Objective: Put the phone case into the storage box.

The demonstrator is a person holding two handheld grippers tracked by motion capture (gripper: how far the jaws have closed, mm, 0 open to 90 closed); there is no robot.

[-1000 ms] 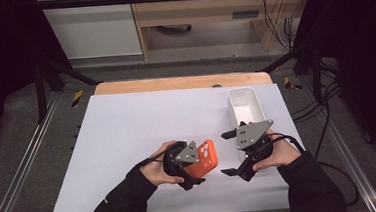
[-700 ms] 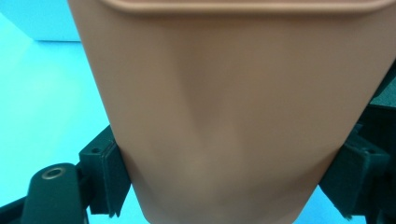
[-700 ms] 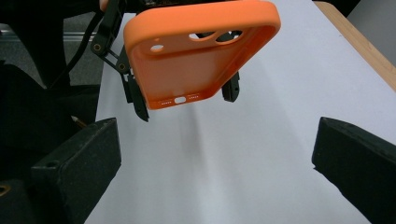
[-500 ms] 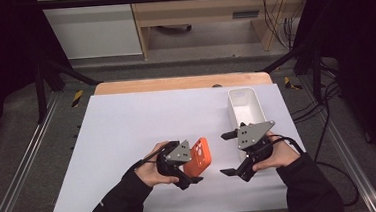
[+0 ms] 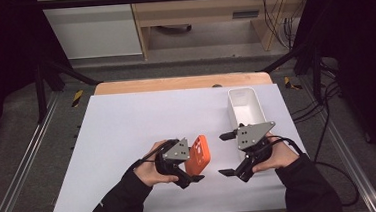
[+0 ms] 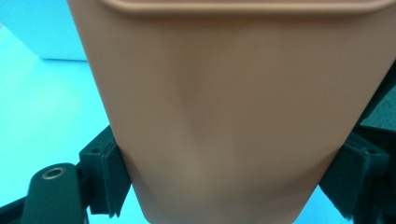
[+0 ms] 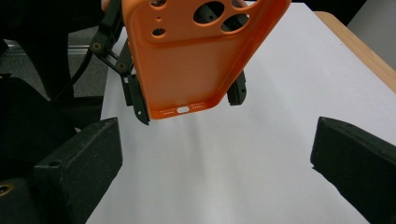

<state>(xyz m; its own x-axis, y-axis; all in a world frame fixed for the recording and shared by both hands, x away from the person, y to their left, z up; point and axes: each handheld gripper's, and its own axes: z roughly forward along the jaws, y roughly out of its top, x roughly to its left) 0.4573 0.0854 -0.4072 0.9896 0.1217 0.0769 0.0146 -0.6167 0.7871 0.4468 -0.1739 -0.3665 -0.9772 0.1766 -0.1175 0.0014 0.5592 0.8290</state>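
An orange phone case point(image 5: 199, 155) hangs just above the white table cover, tilted up on edge, with my left gripper point(image 5: 190, 167) shut on its lower end. In the left gripper view the case's smooth back point(image 6: 233, 107) sits between the black pads point(image 6: 112, 177), which press on both of its sides. The right gripper view faces the case's point(image 7: 196, 56) inner side, with camera cut-outs at the top and the port slots at the bottom. My right gripper point(image 5: 222, 154) stands open just right of the case. Its jaws have just been closing a little, with nothing between them point(image 7: 215, 172).
A white rectangular bin point(image 5: 246, 107) stands at the back right, just beyond my right hand. The white cover point(image 5: 127, 125) lies over a wooden table whose far edge shows. Metal rails run along both sides and cables hang at the right.
My left gripper has shifted slightly left and turned the case from lying flatter to standing more on edge. My right hand has stayed in place.
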